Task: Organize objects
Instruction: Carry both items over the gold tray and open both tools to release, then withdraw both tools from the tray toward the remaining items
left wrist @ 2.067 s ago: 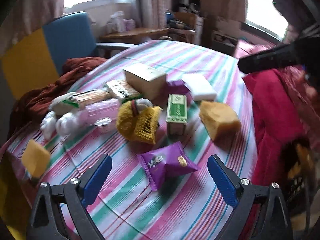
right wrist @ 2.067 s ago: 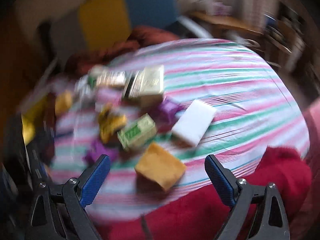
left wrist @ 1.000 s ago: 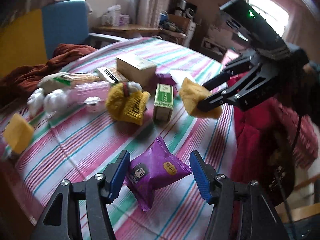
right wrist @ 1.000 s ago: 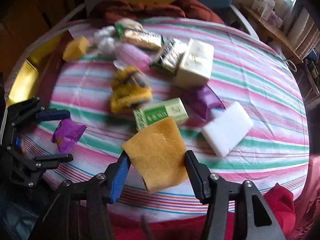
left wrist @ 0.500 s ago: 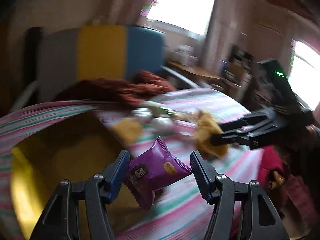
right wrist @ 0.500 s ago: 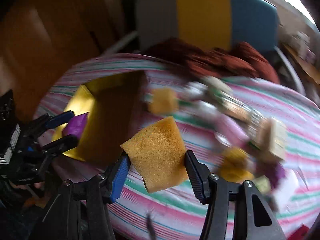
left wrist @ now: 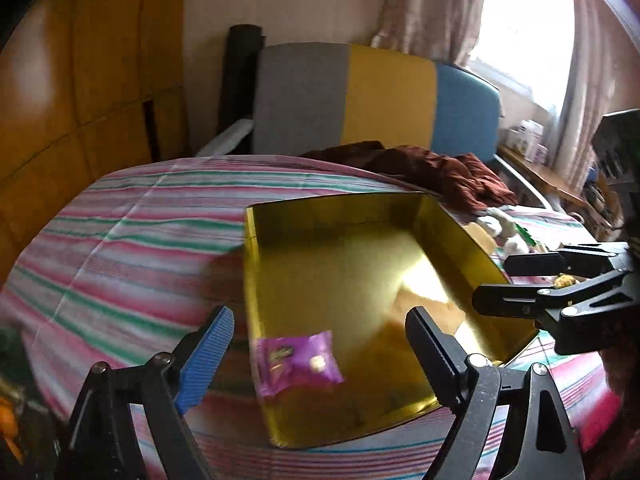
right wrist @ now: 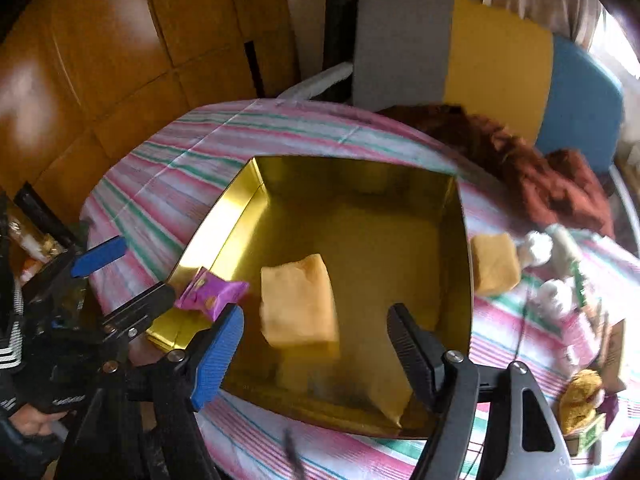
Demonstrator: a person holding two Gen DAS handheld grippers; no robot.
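Both pairs of jaws have just been opening, and each has let go of what it carried half a second ago. Now the left gripper (left wrist: 316,348) stands with jaws wide apart, and the purple snack packet (left wrist: 298,362) is free between them, touching neither pad, blurred, over the near left corner of the gold box (left wrist: 340,208). The right gripper (right wrist: 316,338) is also released; the yellow sponge (right wrist: 298,300) lies loose between its jaws, inside the gold box near the middle of the floor. From the right wrist view the left gripper (right wrist: 124,276) shows at the left rim of the box, with the purple snack packet (right wrist: 212,292) just beside its lower finger. The box sits on the tabletop (left wrist: 128,236), which has a pink, green and white striped cloth. Outside the right wall of the box lies a second yellow sponge (right wrist: 496,264), and further right some other packets, blurred. Behind the tabletop stands a chair (left wrist: 384,100) in grey, yellow and blue with a dark red cloth (left wrist: 432,172) on it.
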